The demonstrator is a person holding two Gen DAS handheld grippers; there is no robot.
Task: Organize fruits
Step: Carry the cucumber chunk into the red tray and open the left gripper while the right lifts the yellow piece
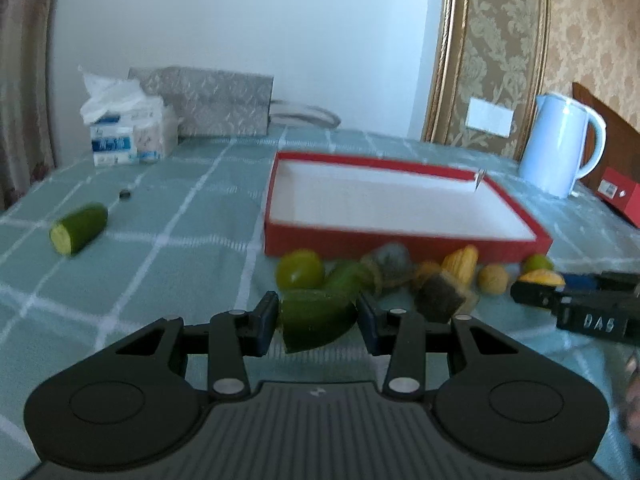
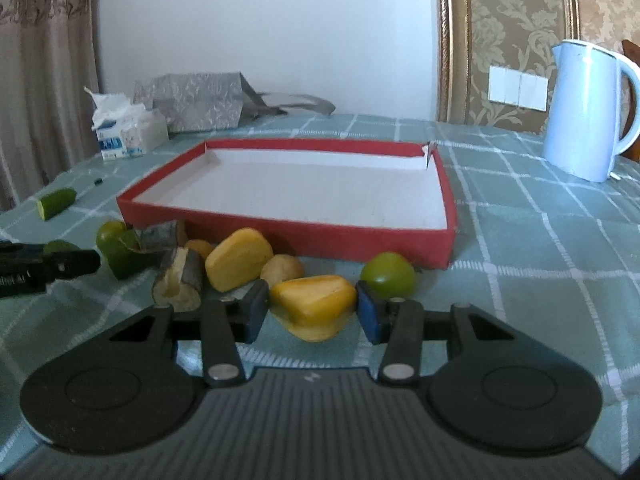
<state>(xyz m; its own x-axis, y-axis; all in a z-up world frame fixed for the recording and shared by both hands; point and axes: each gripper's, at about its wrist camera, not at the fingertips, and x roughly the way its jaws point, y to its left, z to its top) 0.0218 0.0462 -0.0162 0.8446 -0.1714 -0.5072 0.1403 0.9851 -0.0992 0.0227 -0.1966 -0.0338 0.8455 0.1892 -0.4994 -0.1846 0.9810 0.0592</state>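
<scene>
My left gripper is shut on a dark green fruit piece low over the checked cloth. In the right wrist view my right gripper is shut on a yellow fruit piece, with both blue pads against its sides. Other pieces lie in a row before the red tray, whose white inside holds nothing: a second yellow chunk, a dark-skinned piece, a small tan round one and a green tomato. A cut cucumber end lies apart at the left.
A pale blue kettle stands at the back right, with a red box beside it. A tissue pack and a grey bag sit at the back left. A small dark object lies near the cucumber.
</scene>
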